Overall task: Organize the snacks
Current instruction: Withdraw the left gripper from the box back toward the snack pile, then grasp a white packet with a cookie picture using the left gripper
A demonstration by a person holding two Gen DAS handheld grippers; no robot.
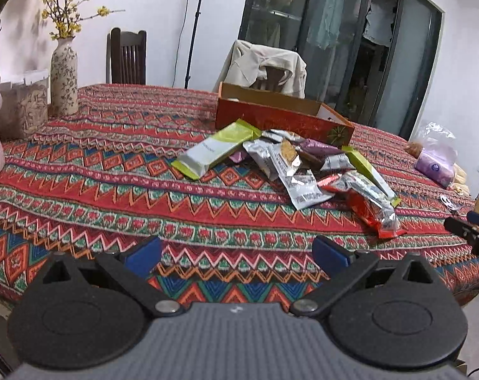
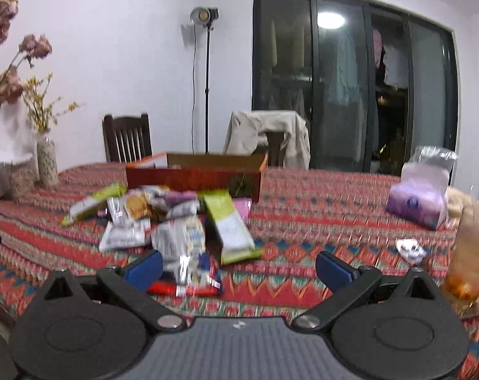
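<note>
Snacks lie heaped before the box; our left gripper and right gripper gape empty, so we pick one next.

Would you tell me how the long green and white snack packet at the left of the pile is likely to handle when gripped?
The green and white packet looks like glossy film, so probably slippery. It is long and flat, likely light, and may bend if gripped at one end.

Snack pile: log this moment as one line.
left gripper open, empty | right gripper open, empty | foil snack packets heaped on patterned tablecloth | red cardboard box behind
</note>
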